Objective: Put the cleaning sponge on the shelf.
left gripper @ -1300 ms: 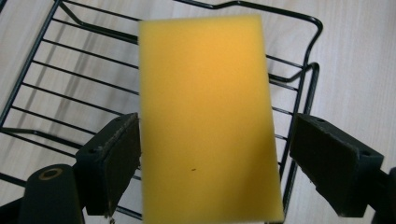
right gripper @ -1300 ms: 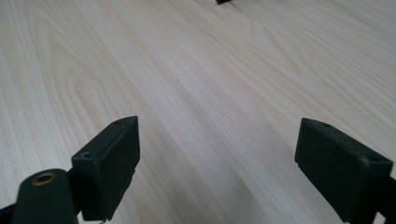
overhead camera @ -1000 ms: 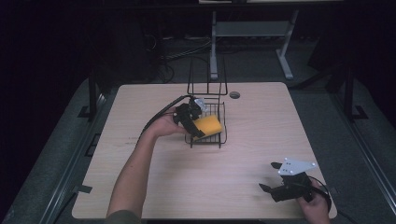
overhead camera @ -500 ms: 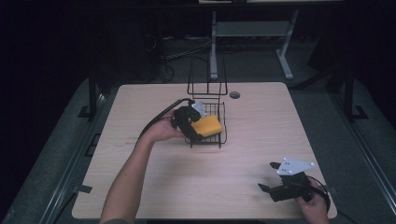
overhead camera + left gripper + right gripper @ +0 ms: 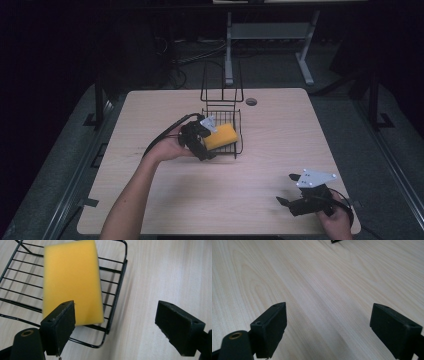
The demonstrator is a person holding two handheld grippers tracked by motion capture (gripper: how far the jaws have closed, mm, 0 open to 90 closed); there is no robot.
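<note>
Yellow sponge [image 5: 72, 282] lying in wire basket [image 5: 113, 305], left claw [image 5: 125, 322] gaping beside it. Likely withdrawing next. Right claw [image 5: 337, 327] idling apart over surface [image 5: 317, 285].

**Three cameras: one high and fixed, two riding on the grippers**

The high view looks forward and down from above the person's side, taking in the whole pale wooden table [image 5: 250, 190] from far off. The left gripper view sits close, looking down along its jaws at the yellow rectangular sponge [image 5: 72, 282] in the black wire basket [image 5: 117, 277]; the high view shares both. The right gripper view skims low across bare tabletop.
</note>
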